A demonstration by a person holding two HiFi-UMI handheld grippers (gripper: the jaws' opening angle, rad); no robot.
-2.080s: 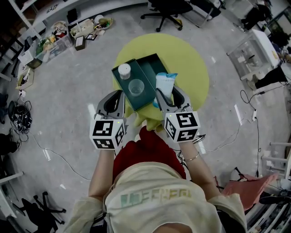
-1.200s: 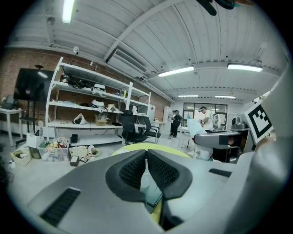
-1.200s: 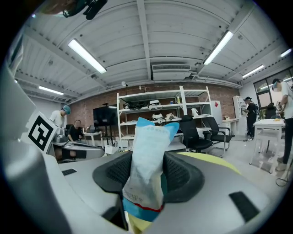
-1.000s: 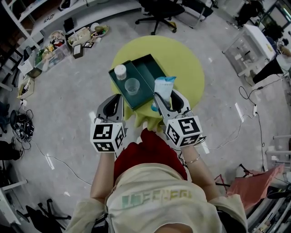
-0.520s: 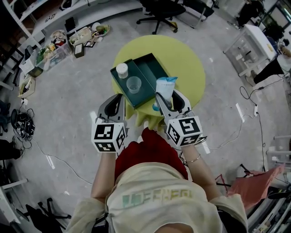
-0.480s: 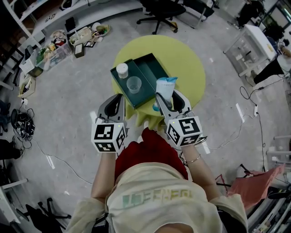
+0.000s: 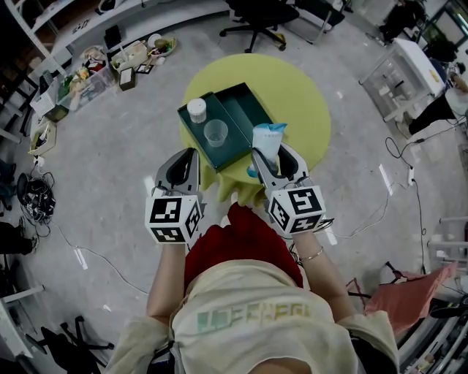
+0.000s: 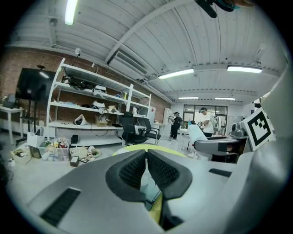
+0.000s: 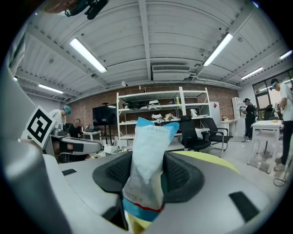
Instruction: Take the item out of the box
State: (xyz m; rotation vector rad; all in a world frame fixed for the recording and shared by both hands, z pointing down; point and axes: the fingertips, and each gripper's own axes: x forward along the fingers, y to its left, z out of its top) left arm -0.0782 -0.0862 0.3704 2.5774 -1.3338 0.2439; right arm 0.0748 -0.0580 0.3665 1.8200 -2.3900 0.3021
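Note:
A dark green box (image 7: 247, 109) lies on the round yellow table (image 7: 296, 95). Its left compartment holds a white-capped jar (image 7: 196, 109) and a clear cup (image 7: 215, 134). My right gripper (image 7: 268, 156) is shut on a white and blue pouch (image 7: 265, 139), held upright over the table at the box's near right corner. In the right gripper view the pouch (image 9: 149, 155) stands squeezed between the pads of the right gripper (image 9: 147, 171). My left gripper (image 7: 190, 156) hovers before the box's near left side. Its jaws (image 8: 146, 157) are shut on nothing.
A black office chair (image 7: 265, 13) stands beyond the table. Bins and loose items (image 7: 95, 62) litter the floor at upper left, and cables (image 7: 33, 201) lie at left. A clear cabinet (image 7: 402, 80) stands at right, with a pink cloth (image 7: 406, 296) at lower right.

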